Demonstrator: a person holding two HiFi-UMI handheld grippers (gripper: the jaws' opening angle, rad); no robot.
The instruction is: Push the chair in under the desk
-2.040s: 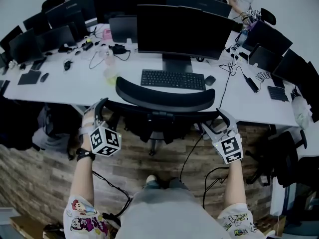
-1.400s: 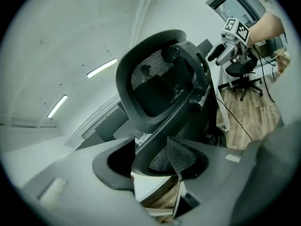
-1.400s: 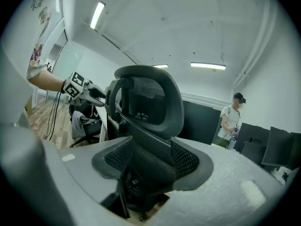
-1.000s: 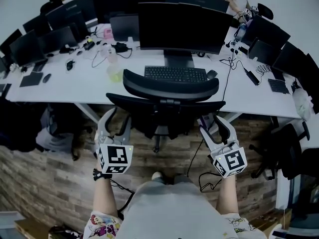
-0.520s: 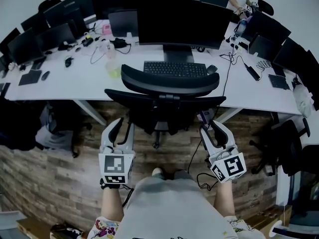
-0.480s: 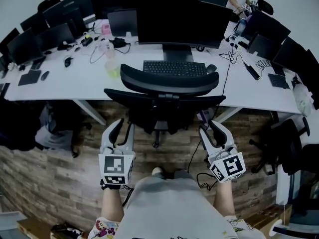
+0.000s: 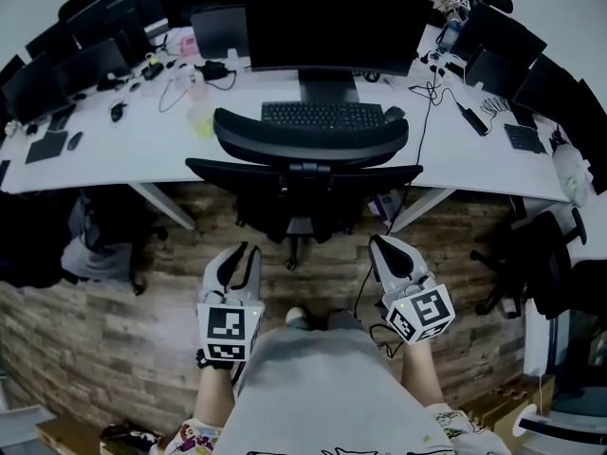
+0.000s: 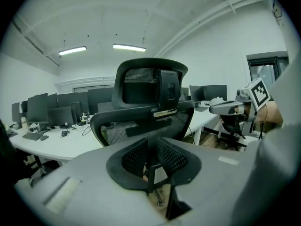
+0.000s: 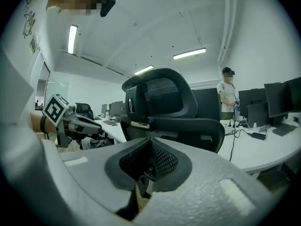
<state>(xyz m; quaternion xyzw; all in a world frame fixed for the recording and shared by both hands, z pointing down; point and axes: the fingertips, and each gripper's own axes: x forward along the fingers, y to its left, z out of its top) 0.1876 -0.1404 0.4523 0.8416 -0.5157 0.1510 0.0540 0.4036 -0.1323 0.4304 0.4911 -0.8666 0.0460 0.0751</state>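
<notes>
The black mesh chair [image 7: 303, 173] stands with its seat under the white desk [image 7: 104, 164], its back and headrest facing me. Both grippers hang apart from it, over the wood floor near my body. In the head view my left gripper [image 7: 240, 252] sits left of the chair's base. Its jaws are closing, a narrow gap still shows, and nothing is between them. My right gripper [image 7: 381, 245] is shut and empty. The chair [image 8: 141, 107] fills the left gripper view beyond the left gripper [image 8: 151, 142]. In the right gripper view the chair [image 9: 174, 112] rises behind the right gripper [image 9: 149, 142].
A large monitor [image 7: 327, 27] and a keyboard [image 7: 322, 114] sit on the desk behind the chair. Cables [image 7: 365, 287] trail on the floor by my right gripper. Another black chair [image 7: 545, 273] stands at the right. A person [image 9: 229, 95] stands far off.
Both grippers have left the ends of the chair's back and drawn back toward my body. Their jaws have narrowed. The chair stays at the desk.
</notes>
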